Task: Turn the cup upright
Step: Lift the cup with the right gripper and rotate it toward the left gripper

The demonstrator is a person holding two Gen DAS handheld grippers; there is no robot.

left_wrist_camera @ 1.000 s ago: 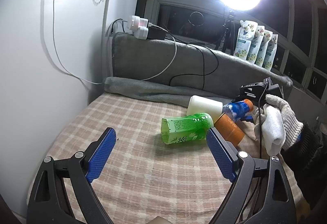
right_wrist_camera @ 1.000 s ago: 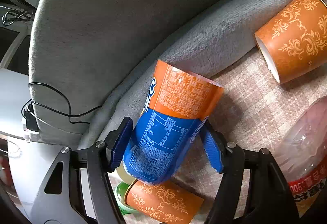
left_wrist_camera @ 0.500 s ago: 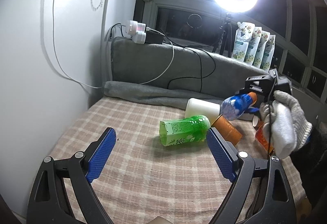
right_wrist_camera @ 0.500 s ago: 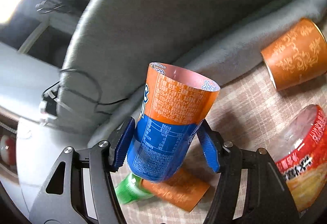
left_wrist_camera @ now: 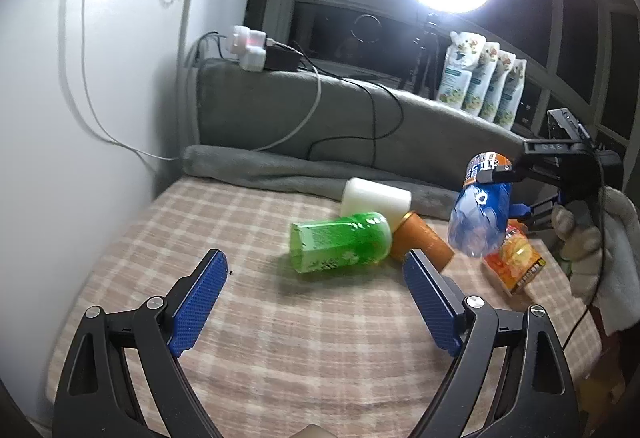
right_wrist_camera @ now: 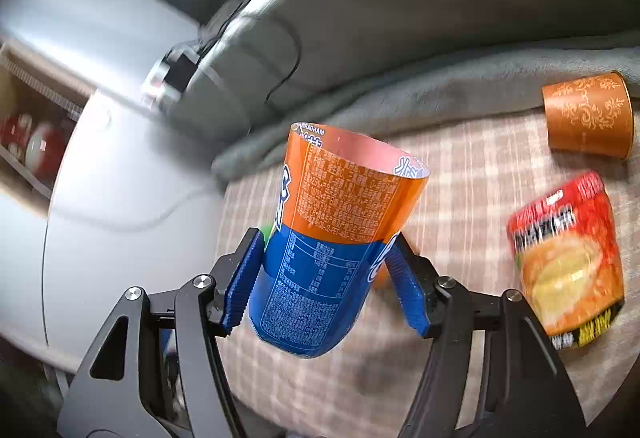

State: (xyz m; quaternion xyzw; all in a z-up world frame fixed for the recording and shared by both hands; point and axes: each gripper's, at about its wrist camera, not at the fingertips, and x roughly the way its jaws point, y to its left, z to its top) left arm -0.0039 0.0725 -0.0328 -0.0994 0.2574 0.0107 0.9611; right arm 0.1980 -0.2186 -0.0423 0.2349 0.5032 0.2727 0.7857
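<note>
The blue-and-orange plastic cup (right_wrist_camera: 336,254) is pinched mid-air, mouth tilted upward, by the right tool (right_wrist_camera: 326,286); the left tool (left_wrist_camera: 316,302) is held spread above the checked bed (left_wrist_camera: 280,318).

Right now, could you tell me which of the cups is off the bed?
The blue-and-orange cup, held in the right gripper; the green, white and orange cups lie on their sides.
</note>
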